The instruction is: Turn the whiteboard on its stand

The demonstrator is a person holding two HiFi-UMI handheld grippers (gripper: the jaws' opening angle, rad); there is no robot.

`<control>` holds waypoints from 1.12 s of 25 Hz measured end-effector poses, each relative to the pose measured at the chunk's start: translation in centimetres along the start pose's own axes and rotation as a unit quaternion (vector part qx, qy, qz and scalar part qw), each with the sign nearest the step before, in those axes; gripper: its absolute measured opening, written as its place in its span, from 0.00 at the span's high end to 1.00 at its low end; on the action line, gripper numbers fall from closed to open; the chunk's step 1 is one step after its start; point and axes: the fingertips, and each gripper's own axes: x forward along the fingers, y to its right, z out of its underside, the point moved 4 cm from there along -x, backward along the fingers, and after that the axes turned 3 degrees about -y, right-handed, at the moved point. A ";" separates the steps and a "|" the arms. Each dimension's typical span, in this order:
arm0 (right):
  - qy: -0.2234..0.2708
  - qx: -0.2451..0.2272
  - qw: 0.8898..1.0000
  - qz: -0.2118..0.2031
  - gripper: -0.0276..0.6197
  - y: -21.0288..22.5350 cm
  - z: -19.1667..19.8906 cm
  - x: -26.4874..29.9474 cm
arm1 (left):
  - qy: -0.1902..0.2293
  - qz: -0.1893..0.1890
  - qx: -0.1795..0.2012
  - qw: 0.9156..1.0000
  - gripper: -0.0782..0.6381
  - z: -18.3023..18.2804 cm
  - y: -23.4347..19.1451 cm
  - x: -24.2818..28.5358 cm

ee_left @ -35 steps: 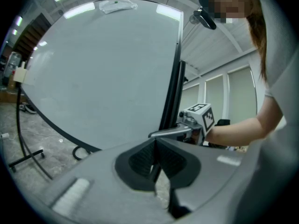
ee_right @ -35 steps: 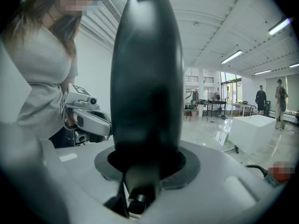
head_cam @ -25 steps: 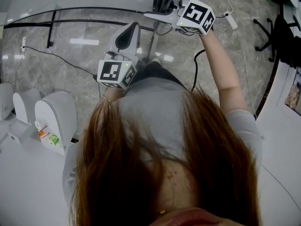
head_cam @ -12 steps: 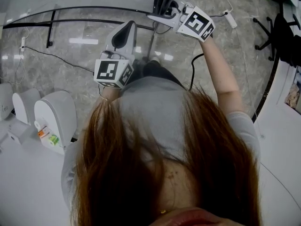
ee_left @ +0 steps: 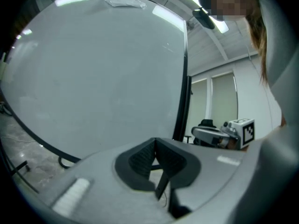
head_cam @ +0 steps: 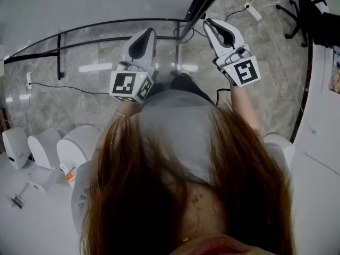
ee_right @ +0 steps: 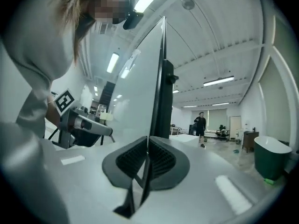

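Head view: whiteboard (head_cam: 106, 4) upright, turn looks barely begun. Left gripper view: left gripper (ee_left: 155, 141) pinched together, empty, facing its face. Right gripper view: right gripper (ee_right: 148, 141) jaws just closing, nothing between, by its edge.

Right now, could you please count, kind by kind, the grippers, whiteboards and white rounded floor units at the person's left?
Grey hand-held grippers: 2, the left gripper and the right gripper, whose jaws have just been closing with nothing seen between.
Large white whiteboard in a black frame: 1
White rounded floor units at the person's left: 3
Total: 6
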 end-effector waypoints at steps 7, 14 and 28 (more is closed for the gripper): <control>0.026 0.025 0.995 0.089 0.97 -6.6 -2.5 3.4 | 0.002 0.058 0.008 0.998 0.89 -1.3 -2.9 -2.9; 0.015 0.073 0.992 0.106 0.97 -15.3 -1.4 6.5 | -0.014 0.101 0.016 0.995 0.89 -0.3 -5.0 -6.9; 0.012 0.061 0.995 0.078 0.96 -23.0 -3.4 5.3 | 0.009 0.135 0.025 0.991 0.89 -0.7 -2.3 -12.7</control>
